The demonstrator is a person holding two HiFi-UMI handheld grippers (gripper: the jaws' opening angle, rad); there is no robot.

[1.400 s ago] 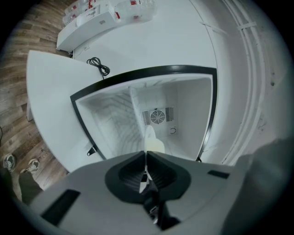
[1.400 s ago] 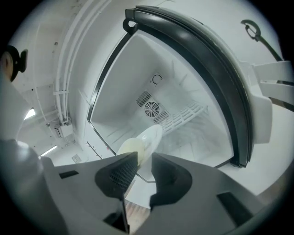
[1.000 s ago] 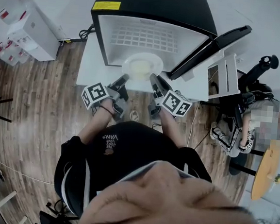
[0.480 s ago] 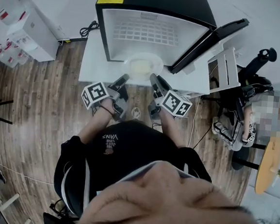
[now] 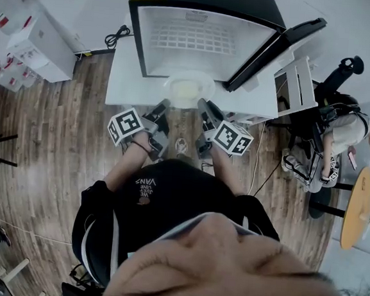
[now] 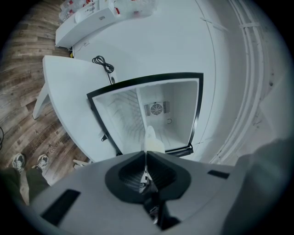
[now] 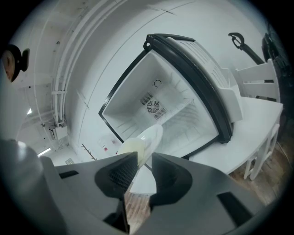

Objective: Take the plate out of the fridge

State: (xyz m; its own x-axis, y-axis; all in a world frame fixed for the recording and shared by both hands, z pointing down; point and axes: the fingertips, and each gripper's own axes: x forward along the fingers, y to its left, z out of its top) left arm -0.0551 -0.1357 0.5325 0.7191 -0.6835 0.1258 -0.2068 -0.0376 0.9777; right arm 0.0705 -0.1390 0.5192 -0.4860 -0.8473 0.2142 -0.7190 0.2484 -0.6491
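The open fridge stands on a white table over a wood-plank floor. Just before its doorway, the plate hangs over the table, with the left gripper and the right gripper each clenched on its rim.

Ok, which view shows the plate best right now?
Head view: the whole round plate shows from above, in front of the open fridge. The left gripper view and right gripper view each show only its rim edge-on between the jaws.

My left gripper and right gripper hold the plate by its near rim, over the white table, in front of the open fridge.
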